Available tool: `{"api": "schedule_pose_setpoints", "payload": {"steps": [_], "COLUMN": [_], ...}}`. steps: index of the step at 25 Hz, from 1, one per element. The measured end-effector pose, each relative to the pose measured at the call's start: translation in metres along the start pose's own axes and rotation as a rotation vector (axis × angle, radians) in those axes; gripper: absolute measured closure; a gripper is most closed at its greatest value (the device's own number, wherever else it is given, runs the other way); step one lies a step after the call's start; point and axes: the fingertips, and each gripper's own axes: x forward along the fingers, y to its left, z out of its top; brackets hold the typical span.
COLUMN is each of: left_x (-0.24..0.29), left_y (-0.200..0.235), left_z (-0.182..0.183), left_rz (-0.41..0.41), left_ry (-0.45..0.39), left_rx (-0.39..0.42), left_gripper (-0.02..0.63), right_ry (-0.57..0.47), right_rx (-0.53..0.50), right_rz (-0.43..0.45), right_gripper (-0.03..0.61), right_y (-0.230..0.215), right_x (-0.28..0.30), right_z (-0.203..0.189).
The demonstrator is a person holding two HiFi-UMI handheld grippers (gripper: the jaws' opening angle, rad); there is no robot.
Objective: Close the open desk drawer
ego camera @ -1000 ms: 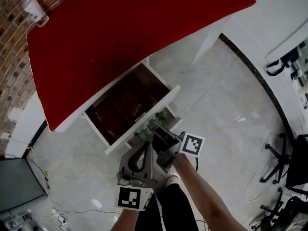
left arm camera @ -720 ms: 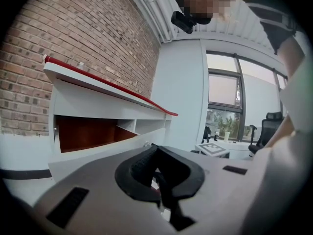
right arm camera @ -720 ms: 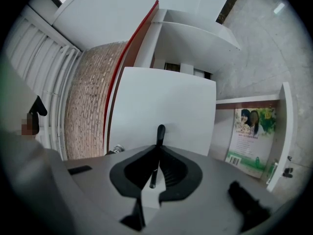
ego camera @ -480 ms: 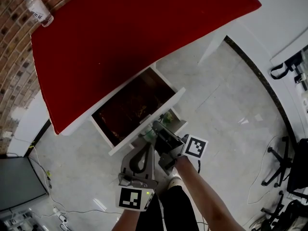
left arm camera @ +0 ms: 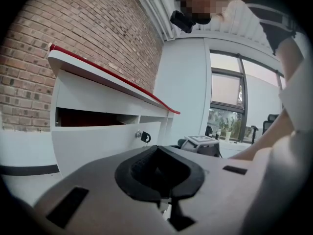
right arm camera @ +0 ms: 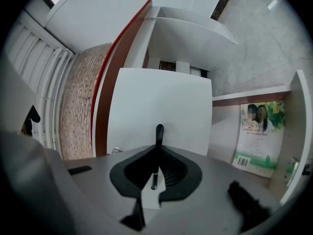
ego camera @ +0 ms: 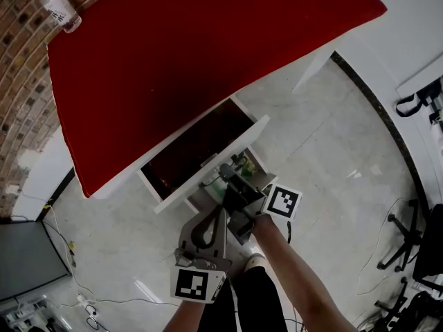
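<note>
Well, the desk (ego camera: 173, 61) has a red top and a white body, and it stands against a brick wall (left arm camera: 73, 28). The drawer (ego camera: 197, 147) sits just under the desk's top at its near edge. It is pulled partway out, so its dark inside shows between the top's edge and the white drawer front (ego camera: 183, 191), which stands clear of the desk's body. In the left gripper view that gap shows as a dark strip under the desk's top, and a key (left arm camera: 145, 137) hangs from a lock in the front panel. The right gripper (ego camera: 225, 173) is on the near side of the desk with its jaws clenched together and nothing between them. Their joined tips point level at the drawer front and look to be right against it, near its middle. The left gripper (ego camera: 211, 216) is farther out from the desk, behind the right one and apart from the drawer. Its jaws are closed on nothing as well, and they point slightly down toward the desk. A book (right arm camera: 257, 136) with a green and white cover stands in a white compartment of the desk just beside the drawer front. A clear bottle (ego camera: 59, 7) stands upright on the desk's far corner by the wall.
</note>
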Motion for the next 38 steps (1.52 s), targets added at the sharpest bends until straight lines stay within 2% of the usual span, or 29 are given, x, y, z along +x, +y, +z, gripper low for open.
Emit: {"api": "schedule_pose_setpoints", "payload": {"steps": [8, 14, 21, 24, 28, 32, 38], "left_x": [0.006, 0.012, 0.018, 0.022, 0.025, 0.023, 0.02], "left_y": [0.02, 0.036, 0.053, 0.061, 0.076, 0.101, 0.123], "left_z": [0.0, 0.002, 0.0, 0.002, 0.008, 0.013, 0.016], "left_rz": [0.014, 0.017, 0.02, 0.024, 0.064, 0.112, 0.147], "left_ry": [0.01, 0.006, 0.001, 0.003, -0.002, -0.027, -0.033], "left_rx": [-0.019, -0.018, -0.033, -0.016, 0.038, 0.003, 0.033], "left_gripper": [0.606, 0.605, 0.606, 0.606, 0.605, 0.606, 0.606], "right_ry": [0.033, 0.005, 0.025, 0.023, 0.015, 0.02, 0.02], "right_rx": [-0.052, -0.051, -0.056, -0.054, -0.047, -0.043, -0.037], "right_rz": [-0.074, -0.07, -0.089, -0.087, -0.102, -0.133, -0.134], "right_gripper": [0.545, 0.543, 0.543, 0.543, 0.543, 0.543, 0.544], "right_y": [0.002, 0.002, 0.002, 0.002, 0.001, -0.002, 0.001], "right_x": [0.044, 0.059, 0.078, 0.084, 0.091, 0.101, 0.122], "right_z": [0.002, 0.007, 0.012, 0.012, 0.014, 0.016, 0.019]}}
